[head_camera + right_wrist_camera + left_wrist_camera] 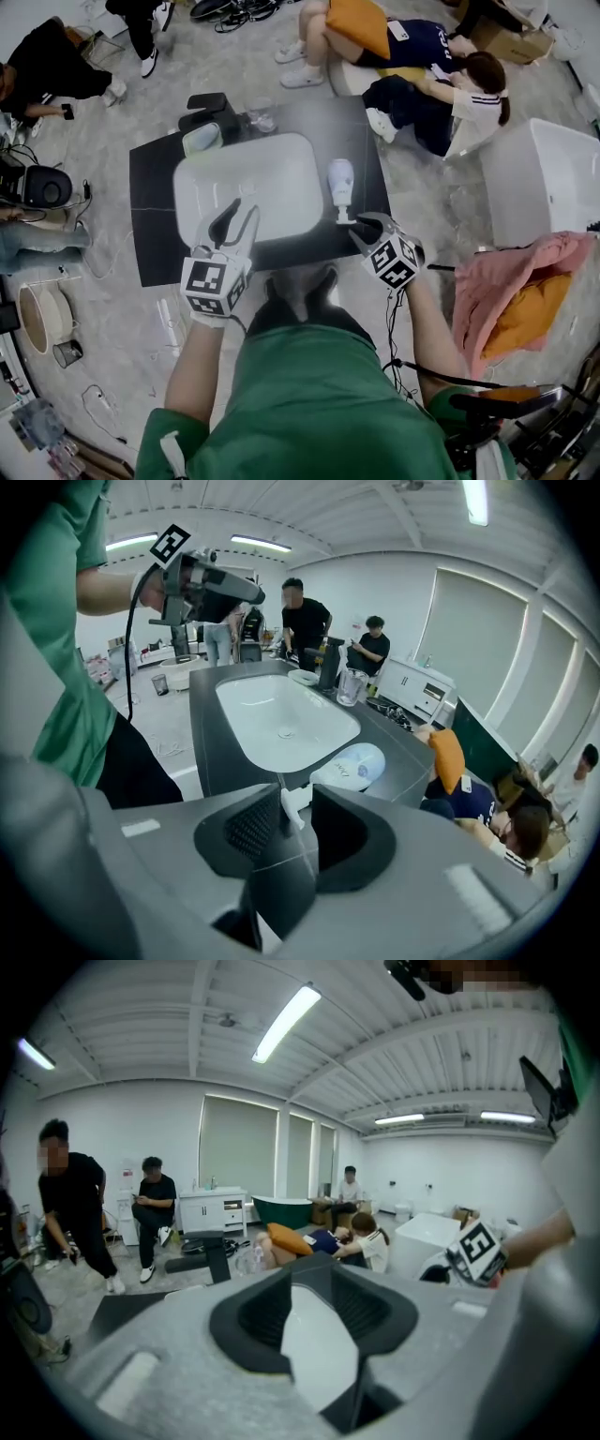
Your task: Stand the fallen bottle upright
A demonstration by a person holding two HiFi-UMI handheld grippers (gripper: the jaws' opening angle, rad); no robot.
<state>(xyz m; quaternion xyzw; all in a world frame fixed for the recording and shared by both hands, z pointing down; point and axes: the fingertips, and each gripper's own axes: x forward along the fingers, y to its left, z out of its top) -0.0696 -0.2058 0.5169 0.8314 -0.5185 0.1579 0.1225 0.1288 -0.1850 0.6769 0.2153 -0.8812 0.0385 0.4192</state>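
Basically the whole thing hinges on the pump end. The white pump bottle (341, 183) lies on its side on the dark countertop (155, 216), just right of the white sink basin (253, 187). Its long axis runs away from the person, with the base toward the far edge and the pump head toward the near edge.

- Right gripper (368, 228): much the nearer one, sitting right at the pump end. In the right gripper view the jaws are partly apart and the white pump head sits in the gap between them, against the inner jaw. The bottle body (352, 764) lies straight ahead beyond the tips. It doesn't look clamped yet, so I read this as lining up for the grab.
- Left gripper (234, 220): over the near rim of the basin, well away from the bottle. Its jaws are spread and there's only basin white between them, so it holds nothing.

My guess is a grip on the pump alone is thin and may pivot, while one further up the neck or body would tip it up more cleanly. There's bare counter round the bottle to stand it on, but the basin edge is just beside it on the left.

The faucet (208, 111) and a clear glass (261, 114) stand at the far side of the basin, out of the way. The room is busy, with people sitting on the floor behind the counter and a white tub (544, 178) off to the right.
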